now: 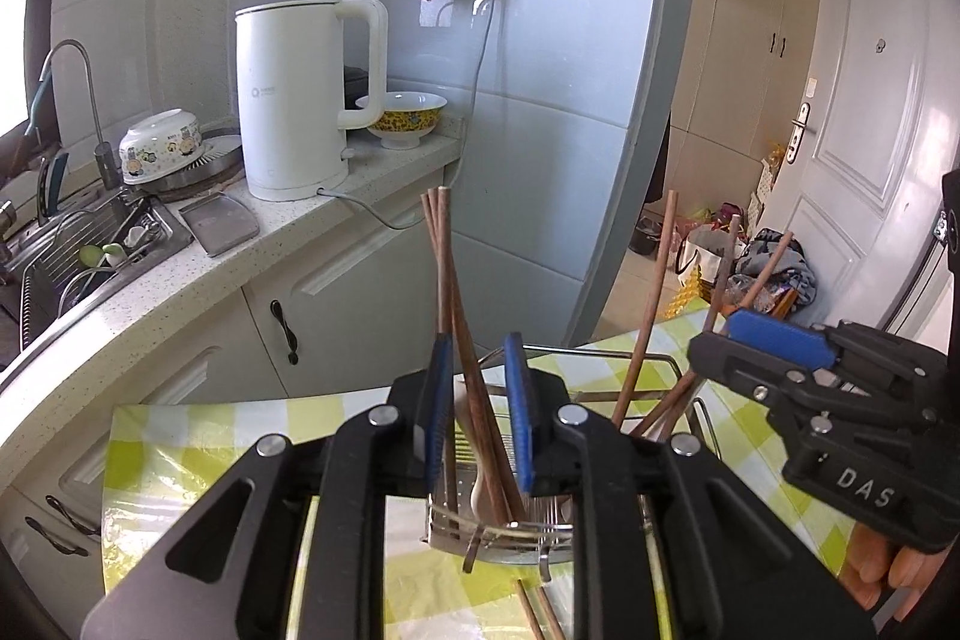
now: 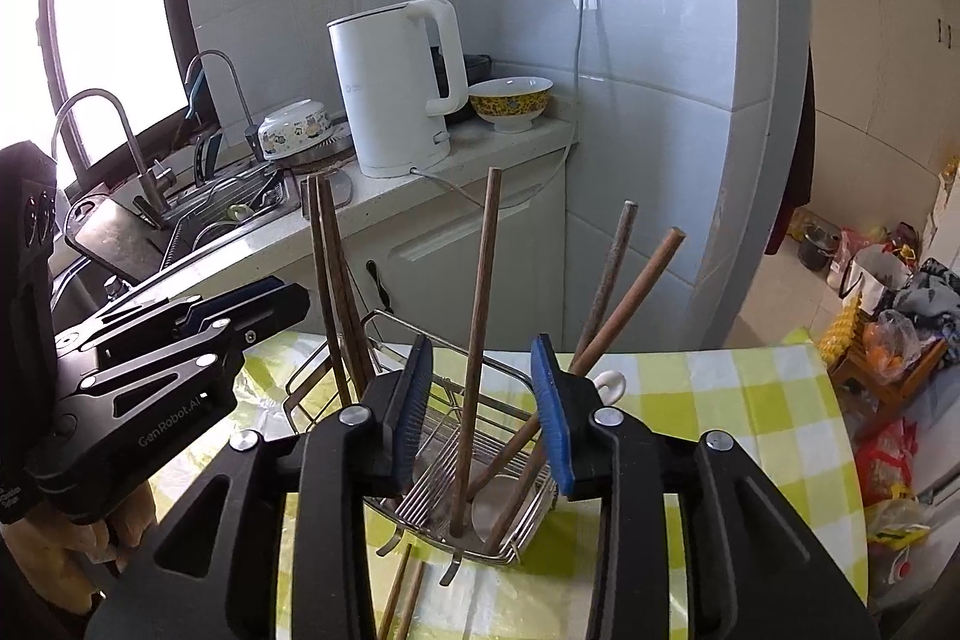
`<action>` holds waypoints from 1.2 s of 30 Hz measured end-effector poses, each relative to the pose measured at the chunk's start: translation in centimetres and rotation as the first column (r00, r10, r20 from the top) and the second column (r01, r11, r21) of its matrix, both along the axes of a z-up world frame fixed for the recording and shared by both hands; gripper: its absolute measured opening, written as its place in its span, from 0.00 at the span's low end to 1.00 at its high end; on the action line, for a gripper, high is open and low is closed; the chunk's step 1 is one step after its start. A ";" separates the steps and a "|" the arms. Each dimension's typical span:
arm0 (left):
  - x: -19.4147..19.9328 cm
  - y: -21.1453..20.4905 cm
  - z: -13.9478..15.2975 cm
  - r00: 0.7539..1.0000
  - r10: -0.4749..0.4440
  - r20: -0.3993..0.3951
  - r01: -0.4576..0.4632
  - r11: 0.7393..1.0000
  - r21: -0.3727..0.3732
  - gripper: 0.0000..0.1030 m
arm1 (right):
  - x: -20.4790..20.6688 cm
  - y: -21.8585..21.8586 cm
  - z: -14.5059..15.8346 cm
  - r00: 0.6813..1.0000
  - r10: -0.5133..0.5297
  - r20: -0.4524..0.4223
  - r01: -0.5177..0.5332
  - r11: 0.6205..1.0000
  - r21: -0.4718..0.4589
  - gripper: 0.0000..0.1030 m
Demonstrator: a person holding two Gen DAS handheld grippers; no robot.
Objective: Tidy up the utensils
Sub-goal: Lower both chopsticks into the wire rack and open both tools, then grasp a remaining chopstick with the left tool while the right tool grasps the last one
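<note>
Standing chopsticks (image 1: 447, 274) between left tool (image 1: 478, 412) pads; ladle (image 2: 609, 385) right-view only.

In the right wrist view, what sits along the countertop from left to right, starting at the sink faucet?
Sink faucet → upturned cartoon bowl → white kettle → yellow patterned bowl.

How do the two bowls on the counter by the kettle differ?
The yellow patterned bowl stands upright right of the white kettle; the cartoon-print bowl lies upside down to the kettle's left, nearer the sink. The yellow one has a dark floral band and a raised white foot; the other is white with small cartoon figures. Both are rounded ceramic-looking bowls on the same speckled counter.
</note>
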State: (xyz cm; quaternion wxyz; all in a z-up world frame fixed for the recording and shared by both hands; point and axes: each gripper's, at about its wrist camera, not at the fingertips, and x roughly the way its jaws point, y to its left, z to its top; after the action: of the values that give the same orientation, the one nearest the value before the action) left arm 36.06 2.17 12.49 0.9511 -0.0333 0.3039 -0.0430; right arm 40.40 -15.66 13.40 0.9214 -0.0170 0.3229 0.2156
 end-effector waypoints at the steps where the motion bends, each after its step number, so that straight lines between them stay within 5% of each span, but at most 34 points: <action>1: -0.6 0.1 0.1 1.000 0.001 0.006 -0.001 1.000 -0.002 0.18 | -0.6 -0.4 0.2 1.000 -0.009 0.019 0.009 1.000 -0.004 0.47; 10: -6.6 1.1 -1.1 1.000 0.022 0.003 -0.022 0.999 -0.048 0.28 | -6.0 -4.4 -2.2 0.997 -0.066 0.044 0.067 0.998 -0.014 0.71; 23: -14.0 -1.9 -12.8 0.977 0.005 -0.211 -0.026 0.995 -0.097 0.28 | -13.8 -8.5 -14.5 0.982 -0.128 -0.136 0.117 0.989 -0.088 0.78; 36: -13.2 -5.9 -18.8 0.947 -0.012 -0.322 0.004 1.000 -0.026 0.20 | -15.9 -11.6 -15.8 0.979 -0.170 -0.114 0.151 0.975 -0.162 0.81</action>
State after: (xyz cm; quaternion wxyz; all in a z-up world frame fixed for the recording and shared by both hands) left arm 22.86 -3.76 -6.35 0.8881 -0.0505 0.4547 -0.0447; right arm 24.49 -27.28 -2.41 0.9094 -0.0474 0.3966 0.1156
